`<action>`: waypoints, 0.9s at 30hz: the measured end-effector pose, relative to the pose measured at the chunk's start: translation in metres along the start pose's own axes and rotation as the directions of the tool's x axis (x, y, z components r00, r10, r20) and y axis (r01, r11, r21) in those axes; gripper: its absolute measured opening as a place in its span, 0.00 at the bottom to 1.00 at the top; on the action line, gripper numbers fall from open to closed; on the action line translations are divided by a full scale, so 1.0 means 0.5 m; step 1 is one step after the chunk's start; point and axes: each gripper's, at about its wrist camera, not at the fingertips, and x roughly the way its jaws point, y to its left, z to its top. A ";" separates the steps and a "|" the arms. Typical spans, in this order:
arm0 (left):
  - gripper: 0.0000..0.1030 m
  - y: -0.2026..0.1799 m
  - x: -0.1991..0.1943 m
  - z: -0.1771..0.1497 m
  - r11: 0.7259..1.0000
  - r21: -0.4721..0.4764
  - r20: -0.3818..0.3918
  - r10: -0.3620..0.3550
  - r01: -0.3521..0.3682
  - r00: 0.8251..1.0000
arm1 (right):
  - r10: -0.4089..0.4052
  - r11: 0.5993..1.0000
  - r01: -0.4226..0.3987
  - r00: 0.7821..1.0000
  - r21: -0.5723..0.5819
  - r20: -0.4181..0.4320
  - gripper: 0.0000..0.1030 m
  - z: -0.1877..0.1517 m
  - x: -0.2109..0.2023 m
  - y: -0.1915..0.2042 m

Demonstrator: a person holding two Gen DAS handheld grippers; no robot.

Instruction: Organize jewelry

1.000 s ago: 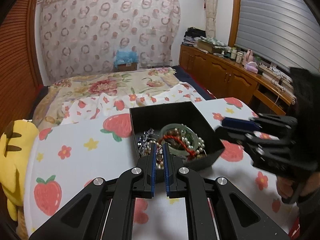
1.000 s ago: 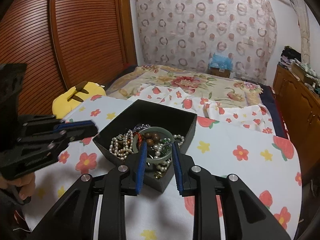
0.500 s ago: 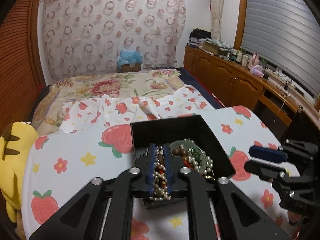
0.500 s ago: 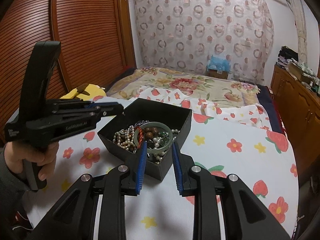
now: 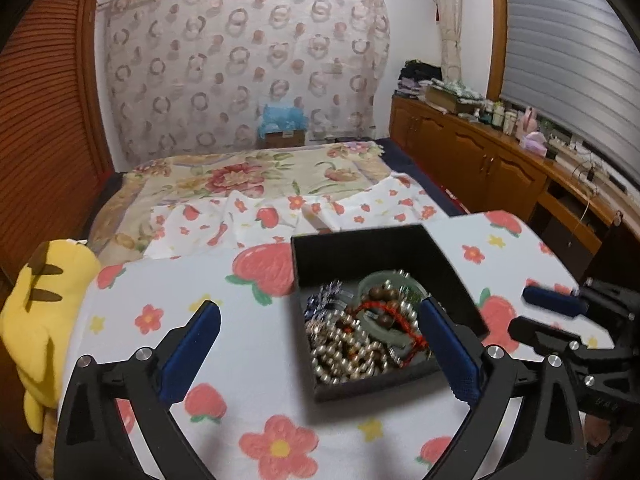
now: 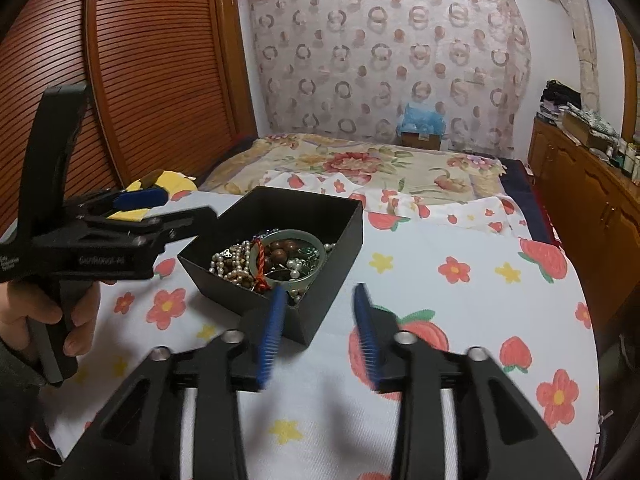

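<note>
The left gripper (image 5: 320, 344) has just spread wide, nothing pinched, its right finger over the black box (image 5: 448, 264) of jewelry (image 5: 352, 344). The right gripper (image 6: 320, 320), half spread and empty, flanks the box's near corner. Bare flowered tabletop (image 6: 460, 320) lies open rightward.

One black box (image 5: 360, 248), one green bangle (image 5: 386, 284), two tools, perhaps one yellow plush toy (image 5: 44, 304).
</note>
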 end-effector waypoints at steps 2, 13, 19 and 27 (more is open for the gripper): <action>0.93 0.000 -0.007 -0.011 1.000 0.008 -0.011 0.011 -0.011 1.000 | -0.019 1.000 0.019 1.000 0.001 0.007 0.69 -0.003 -0.001 0.003; 0.93 -0.007 -0.097 -0.077 0.998 0.000 0.013 0.058 -0.058 0.998 | -0.100 0.995 0.099 0.992 0.022 0.073 0.98 -0.027 -0.062 0.025; 0.93 -0.027 -0.146 -0.105 0.997 0.001 0.027 0.074 -0.075 0.997 | -0.110 0.993 0.104 0.982 0.052 0.151 0.98 -0.047 -0.128 0.044; 0.93 -0.030 -0.209 -0.142 0.994 -0.049 0.070 0.104 -0.101 0.992 | -0.143 0.989 0.130 0.969 0.074 0.200 0.98 -0.072 -0.197 0.066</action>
